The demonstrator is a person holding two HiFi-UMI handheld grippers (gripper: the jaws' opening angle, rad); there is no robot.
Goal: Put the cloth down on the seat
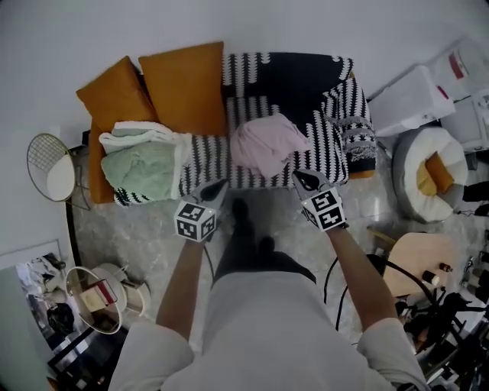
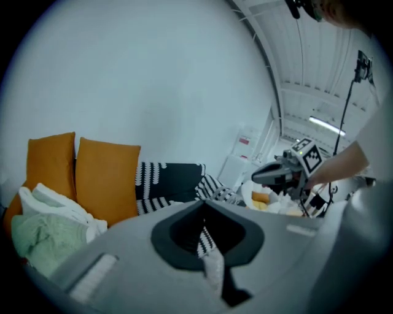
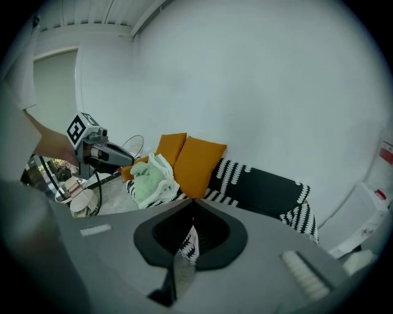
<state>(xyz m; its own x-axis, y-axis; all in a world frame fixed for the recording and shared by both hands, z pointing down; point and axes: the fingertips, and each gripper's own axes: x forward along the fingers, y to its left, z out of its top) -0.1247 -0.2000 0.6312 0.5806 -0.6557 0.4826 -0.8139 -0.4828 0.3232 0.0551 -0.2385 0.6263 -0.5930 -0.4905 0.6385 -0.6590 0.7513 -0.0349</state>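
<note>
Here's the room: a white wall (image 1: pixel 229 23) behind, a grey marbled floor (image 1: pixel 153 237) below, and a sofa (image 1: pixel 95 179) draped in a black-and-white striped throw (image 1: pixel 306 80). The pink cloth (image 1: pixel 267 145) is our marker, and it sits on the seat (image 1: pixel 210 156), about midway along it and close to the front edge.

To the person's left of the cloth a green-and-white blanket (image 1: pixel 141 164) is heaped on the same seat. Behind that, two orange cushions (image 1: pixel 179 88) lean on the backrest. Further left of the cloth, off the sofa, stands a round wire frame (image 1: pixel 50 166). To the right of the cloth, beyond the sofa's end, are white boxes (image 1: pixel 412 99), a round white pouf (image 1: pixel 432 179) and a wooden stool (image 1: pixel 416 263).

The cloth itself is bunched into a soft mound, not spread flat. It is a little wider along the sofa than from front to back, so what long axis it has runs with the seat. One loose fold juts toward the right end of the sofa.

The left gripper (image 1: pixel 220 185) hangs just in front of the cloth's left corner, its fingers pressed together on nothing. The right gripper (image 1: pixel 300 179) hangs just in front of the cloth's right corner, and its fingers are also together and empty. Both point toward the backrest, and neither holds the cloth.
</note>
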